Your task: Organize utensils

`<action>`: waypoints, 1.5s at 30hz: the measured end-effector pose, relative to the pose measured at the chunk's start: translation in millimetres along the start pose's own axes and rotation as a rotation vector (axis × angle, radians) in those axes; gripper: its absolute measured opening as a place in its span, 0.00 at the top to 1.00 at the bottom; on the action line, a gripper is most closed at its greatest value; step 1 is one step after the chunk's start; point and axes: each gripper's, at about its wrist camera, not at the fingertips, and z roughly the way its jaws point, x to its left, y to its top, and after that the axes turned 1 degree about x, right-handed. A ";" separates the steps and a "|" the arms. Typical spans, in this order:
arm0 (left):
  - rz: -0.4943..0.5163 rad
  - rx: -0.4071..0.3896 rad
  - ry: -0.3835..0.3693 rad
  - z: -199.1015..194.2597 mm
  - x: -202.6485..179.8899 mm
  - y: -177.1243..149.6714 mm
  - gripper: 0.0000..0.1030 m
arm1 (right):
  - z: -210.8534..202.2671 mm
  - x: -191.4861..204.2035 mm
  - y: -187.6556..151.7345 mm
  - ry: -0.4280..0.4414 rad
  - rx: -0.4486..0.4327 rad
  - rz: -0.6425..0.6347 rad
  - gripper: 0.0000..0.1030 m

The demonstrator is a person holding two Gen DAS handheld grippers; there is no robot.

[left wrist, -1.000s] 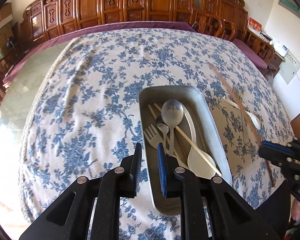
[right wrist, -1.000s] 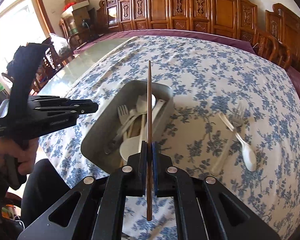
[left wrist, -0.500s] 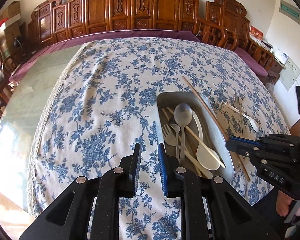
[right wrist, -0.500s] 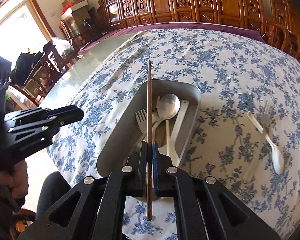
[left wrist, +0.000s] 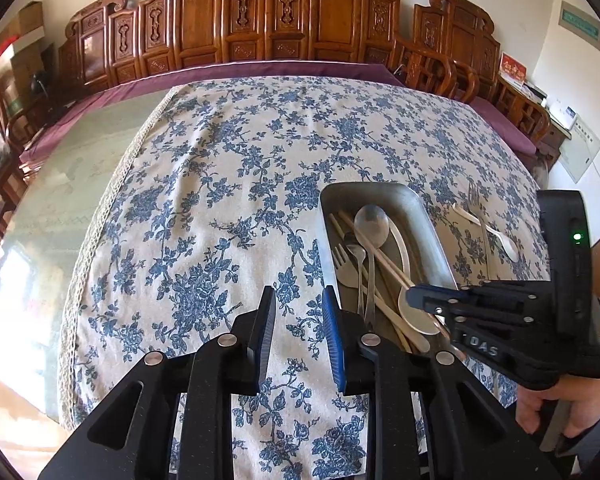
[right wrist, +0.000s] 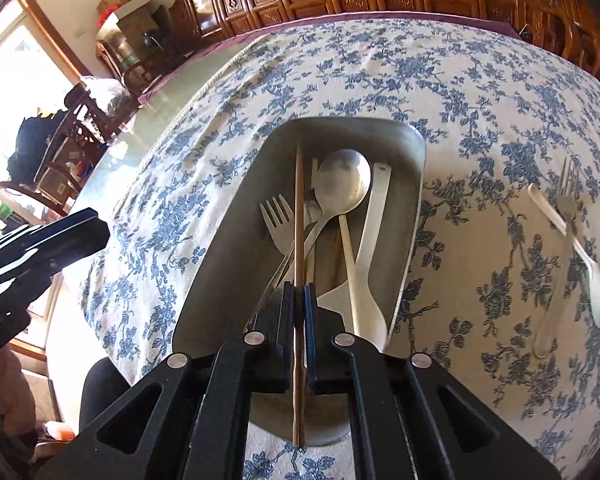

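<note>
chopstick over the tray, ready to be laid in

on the left, the left gripper [left wrist: 298, 330] hangs over the floral tablecloth [left wrist: 220, 208] just beside the tray's near-left rim, its fingers apart and holding nothing. it plays no part in this step and is best kept outside the rim.

in the middle, the right gripper [right wrist: 299, 312] is clamped on 1 dark wooden chopstick [right wrist: 299, 208], which runs lengthwise over the metal tray [right wrist: 414, 216], its tip reaching toward the far end. judging from this, the step is the release. it is done well by keeping the stick parallel to the long walls, lowering until it is close above the pile, then parting the fingers gently so it settles beside the fork and does not roll or bounce onto the rim. the tail end pokes out behind the fingers, so the near rim needs watching.

in the tray i count 1 metal fork [right wrist: 277, 220], 1 large metal spoon [right wrist: 342, 184], what looks like 1 smaller metal spoon partly hidden under it, 1 white plastic spoon [right wrist: 370, 248] and 2 pale chopsticks [left wrist: 380, 252].

to the right, on the cloth, lie 1 metal fork [right wrist: 568, 188] and 1 white plastic spoon [right wrist: 592, 280], crossed and touching, not yet collected.
</note>
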 end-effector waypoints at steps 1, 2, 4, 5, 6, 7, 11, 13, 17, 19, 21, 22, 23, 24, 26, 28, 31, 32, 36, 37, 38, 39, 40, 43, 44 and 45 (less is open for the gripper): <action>0.000 0.001 0.000 0.2 0.0 -0.3 0.79 | 3.0 0.9 0.0 -0.002 0.002 -0.001 0.94; -0.001 0.002 0.000 0.8 0.3 -0.5 0.79 | 4.5 1.3 0.2 -0.004 0.004 -0.001 0.94; 0.000 0.004 0.002 1.3 0.6 -0.5 0.79 | 7.6 1.8 0.8 -0.002 0.007 0.001 0.94; 0.000 0.004 0.002 1.5 0.8 -0.4 0.79 | 8.5 2.4 1.1 -0.002 0.006 -0.001 0.94; -0.001 0.004 0.002 1.2 0.8 -0.5 0.79 | 8.5 2.9 1.8 -0.002 0.002 -0.002 0.94; 0.000 0.004 0.003 1.3 1.0 -0.5 0.79 | 8.4 3.2 2.6 0.001 -0.001 -0.003 0.94; 0.000 0.005 0.003 1.4 1.1 -0.3 0.78 | 7.1 3.0 6.8 0.002 -0.009 -0.009 0.94; 0.001 0.004 0.003 1.3 1.0 -0.2 0.78 | 6.7 2.7 7.8 0.002 -0.012 -0.015 0.93; 0.004 0.004 0.004 2.0 0.0 0.9 0.78 | -1.8 4.6 8.3 0.008 -0.045 -0.047 0.92; 0.004 0.005 0.005 2.7 -0.8 1.5 0.77 | -7.5 4.0 9.2 0.009 -0.056 -0.055 0.92; 0.005 0.005 0.004 3.5 -2.7 2.6 0.76 | -13.9 2.9 9.6 0.001 -0.069 -0.067 0.92; 0.007 0.005 0.004 3.8 -4.0 3.1 0.74 | -18.3 1.6 9.1 -0.005 -0.077 -0.074 0.92; 0.009 0.003 0.003 3.9 -5.7 3.6 0.72 | -23.1 0.0 8.8 -0.009 -0.086 -0.079 0.92; 0.010 0.002 0.001 3.8 -7.3 4.0 0.71 | -27.9 -2.0 7.9 -0.014 -0.094 -0.084 0.92; 0.014 0.001 -0.004 4.3 -12.1 5.7 0.67 | -39.3 -7.5 5.3 -0.027 -0.112 -0.093 0.92; 0.019 -0.002 -0.010 4.7 -17.8 7.3 0.61 | -53.5 -17.0 0.6 -0.046 -0.131 -0.100 0.92; 0.029 -0.003 -0.018 7.3 -27.9 10.0 0.50 | -71.6 -35.2 -7.1 -0.078 -0.152 -0.099 0.92; 0.034 -0.004 -0.018 8.6 -32.3 11.2 0.43 | -76.7 -41.9 -8.9 -0.088 -0.157 -0.096 0.92; 0.053 -0.006 -0.025 14.5 -49.1 16.3 0.34 | -96.5 -71.6 -15.2 -0.129 -0.179 -0.063 0.92; 0.057 -0.005 -0.029 16.2 -53.4 17.7 0.31 | -102.5 -81.5 -16.7 -0.140 -0.187 -0.051 0.92; 0.064 -0.006 -0.035 18.4 -59.4 19.6 0.30 | -106.8 -88.9 -18.0 -0.150 -0.193 -0.041 0.92; 0.068 -0.006 -0.040 20.0 -63.6 20.8 0.30 | -110.0 -94.2 -19.1 -0.156 -0.196 -0.033 0.92; 0.071 -0.005 -0.045 21.4 -67.7 21.5 0.30 | -114.7 -103.2 -20.5 -0.165 -0.202 -0.022 0.92; 0.089 0.001 -0.062 28.1 -85.1 25.6 0.29 | -122.0 -119.9 -23.0 -0.183 -0.210 -0.002 0.85; 0.094 0.003 -0.065 29.6 -89.4 26.2 0.29 | -124.4 -126.8 -24.2 -0.188 -0.214 0.007 0.80; 0.103 0.006 -0.071 32.7 -96.9 27.8 0.29 | -125.9 -131.9 -24.8 -0.192 -0.215 0.012 0.80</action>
